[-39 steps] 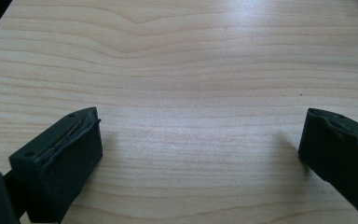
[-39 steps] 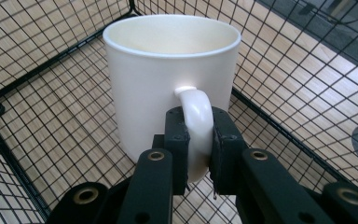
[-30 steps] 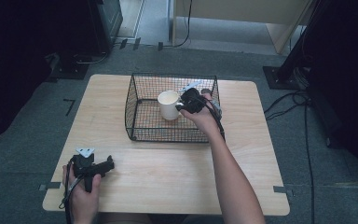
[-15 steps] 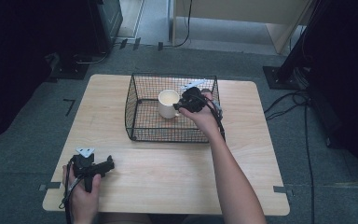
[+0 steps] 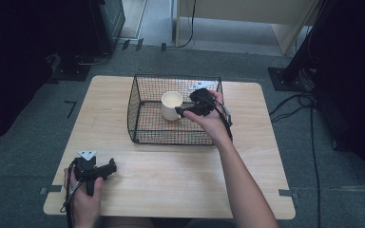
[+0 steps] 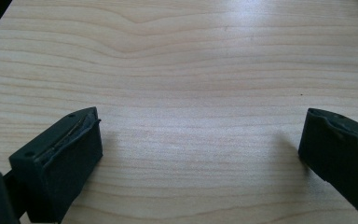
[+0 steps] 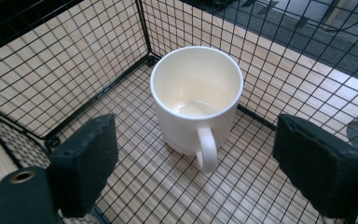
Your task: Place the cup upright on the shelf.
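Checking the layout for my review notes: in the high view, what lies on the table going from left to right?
Left gripper in the person's hand at the near left corner → wire basket → white mug standing inside it → right gripper, jaws just opened, nothing between them.

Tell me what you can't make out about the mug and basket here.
- Mug base: right gripper view, hidden by its own body.
- Mug handle: high view, covered by the right gripper.
- Wire basket top rim: right gripper view, cut off by the frame edge.
- Faint ring inside the mug: residue or reflection, unclear.
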Demonstrator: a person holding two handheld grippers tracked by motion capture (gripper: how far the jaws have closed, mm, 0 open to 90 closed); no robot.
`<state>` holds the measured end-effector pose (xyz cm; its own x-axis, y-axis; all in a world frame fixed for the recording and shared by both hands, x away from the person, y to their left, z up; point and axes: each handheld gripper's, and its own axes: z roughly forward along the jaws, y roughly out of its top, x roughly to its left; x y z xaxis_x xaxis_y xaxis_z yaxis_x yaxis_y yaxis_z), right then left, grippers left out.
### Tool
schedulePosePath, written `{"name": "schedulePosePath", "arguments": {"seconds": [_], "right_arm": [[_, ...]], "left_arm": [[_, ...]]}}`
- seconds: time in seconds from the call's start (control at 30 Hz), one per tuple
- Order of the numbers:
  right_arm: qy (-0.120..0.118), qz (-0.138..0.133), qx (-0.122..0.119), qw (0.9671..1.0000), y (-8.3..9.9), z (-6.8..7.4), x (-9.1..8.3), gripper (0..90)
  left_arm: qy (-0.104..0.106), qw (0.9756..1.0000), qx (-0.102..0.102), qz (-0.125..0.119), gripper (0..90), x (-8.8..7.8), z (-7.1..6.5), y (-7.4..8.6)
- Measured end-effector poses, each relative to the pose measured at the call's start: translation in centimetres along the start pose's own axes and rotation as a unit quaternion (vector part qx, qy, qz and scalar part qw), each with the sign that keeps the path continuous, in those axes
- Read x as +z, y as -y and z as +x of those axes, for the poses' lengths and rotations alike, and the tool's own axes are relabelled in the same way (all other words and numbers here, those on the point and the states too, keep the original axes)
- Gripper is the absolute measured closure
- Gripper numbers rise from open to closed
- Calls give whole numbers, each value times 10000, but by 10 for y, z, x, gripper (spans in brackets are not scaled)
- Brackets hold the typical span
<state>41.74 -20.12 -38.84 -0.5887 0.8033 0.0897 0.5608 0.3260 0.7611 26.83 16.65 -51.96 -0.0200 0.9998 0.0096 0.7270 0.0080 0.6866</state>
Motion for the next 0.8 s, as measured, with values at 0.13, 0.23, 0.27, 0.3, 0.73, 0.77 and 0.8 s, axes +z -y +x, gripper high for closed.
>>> {"name": "schedulePosePath", "arguments": {"seconds": [0.13,0.23,0.27,0.3,0.73,0.77,0.8], "right_arm": [[-17,-8,82,10000,5,2,-9,11],[23,-46,95,9999,10,4,-15,0],[9,-62,94,9999,11,4,-18,0],[10,-74,90,9999,13,4,-19,0],[-32,-165,-2,9999,37,9,-45,0],[-3,-166,-11,9999,39,9,-47,0],[34,-174,-30,9998,41,10,-48,0]], "left_arm": [[1,10000,0,-2,0,0,0,0],[-1,10000,9,-1,0,0,0,0],[-1,10000,9,-3,0,0,0,0],[0,10000,9,-1,0,0,0,0],[0,10000,0,-10,0,0,0,0],[-1,10000,2,-6,0,0,0,0],[-1,10000,-4,-12,0,0,0,0]]}}
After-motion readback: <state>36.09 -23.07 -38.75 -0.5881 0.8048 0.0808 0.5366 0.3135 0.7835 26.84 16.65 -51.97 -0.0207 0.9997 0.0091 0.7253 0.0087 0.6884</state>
